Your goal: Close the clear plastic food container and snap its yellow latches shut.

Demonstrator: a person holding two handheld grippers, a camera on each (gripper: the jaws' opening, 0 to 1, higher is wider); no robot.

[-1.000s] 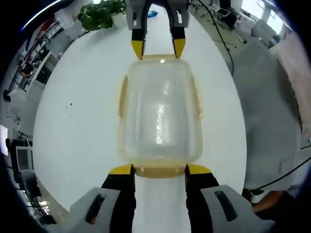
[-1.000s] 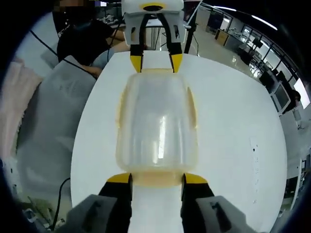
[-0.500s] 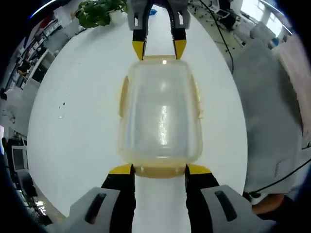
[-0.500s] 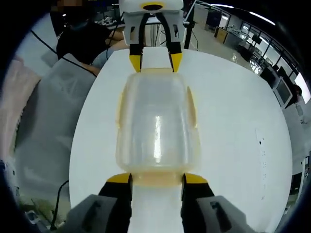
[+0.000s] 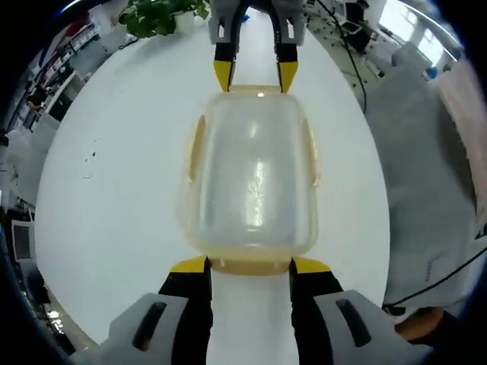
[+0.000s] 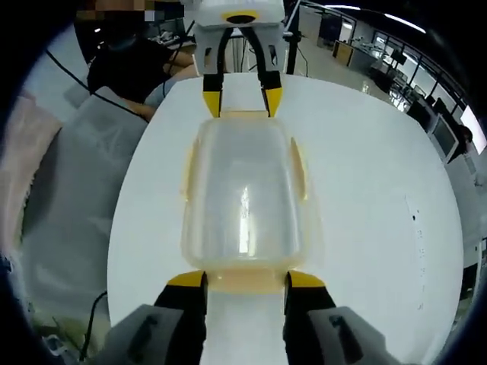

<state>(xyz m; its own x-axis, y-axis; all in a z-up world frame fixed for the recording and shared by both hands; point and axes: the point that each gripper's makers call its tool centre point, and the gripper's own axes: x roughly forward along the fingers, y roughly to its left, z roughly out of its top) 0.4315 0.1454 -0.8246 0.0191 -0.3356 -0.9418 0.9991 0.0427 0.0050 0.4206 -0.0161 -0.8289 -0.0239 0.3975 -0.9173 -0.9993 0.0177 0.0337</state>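
The clear plastic food container (image 5: 251,182) lies lid-on at the middle of the white table (image 5: 122,190), the left gripper (image 5: 249,265) and right gripper (image 6: 244,280) spread at opposite end latches. Press both ends down evenly, keeping the jaws centred on each yellow latch (image 5: 251,267).

White table (image 5: 122,190), clear container (image 5: 255,182) atop

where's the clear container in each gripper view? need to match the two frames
Left gripper view: the clear container sits at centre, its near end between the left gripper tips.
Right gripper view: the container is again central, its near end between the right gripper tips.
Shared landmark: the white table, and the opposite gripper at the container's far end in each view.
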